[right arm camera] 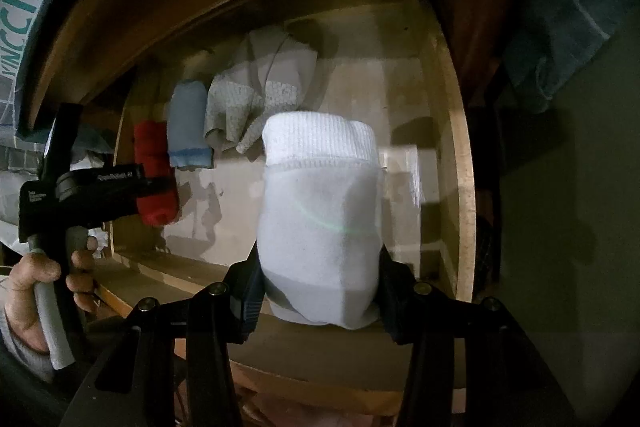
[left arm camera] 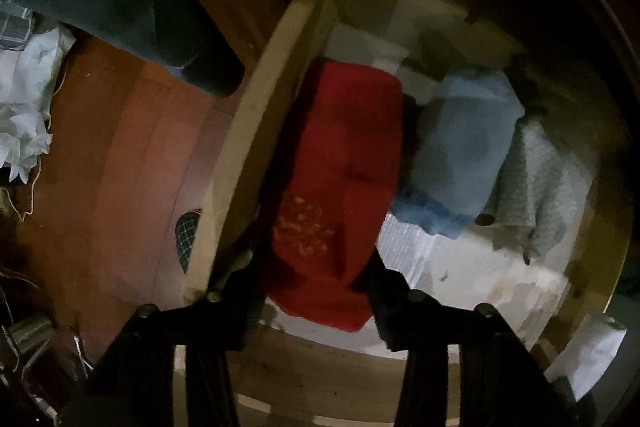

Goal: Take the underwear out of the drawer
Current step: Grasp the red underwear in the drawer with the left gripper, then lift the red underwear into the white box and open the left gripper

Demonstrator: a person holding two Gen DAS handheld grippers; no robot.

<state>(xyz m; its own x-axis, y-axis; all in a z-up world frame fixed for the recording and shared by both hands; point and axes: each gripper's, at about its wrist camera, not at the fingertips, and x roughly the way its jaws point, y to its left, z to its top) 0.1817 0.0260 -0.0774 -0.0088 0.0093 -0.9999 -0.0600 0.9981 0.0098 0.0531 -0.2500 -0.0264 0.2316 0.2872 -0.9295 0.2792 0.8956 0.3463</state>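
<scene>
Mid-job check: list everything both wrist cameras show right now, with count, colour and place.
drawer: one, pale wood, pulled open below both grippers
white bundle: one, white, ribbed cuff on top, clamped in the right gripper above the drawer
red bundle: one, red with a gold print, at the drawer's side wall, between the left gripper's fingers
blue bundle: one, light blue, beside the red one
grey garment: one, speckled grey, loosely folded, next to the blue one
shoe box: one, white and teal, printed, above the drawer
left gripper: black, straddling the red bundle
right gripper: black, shut on the white bundle
hand: one, on the left gripper's handle
</scene>
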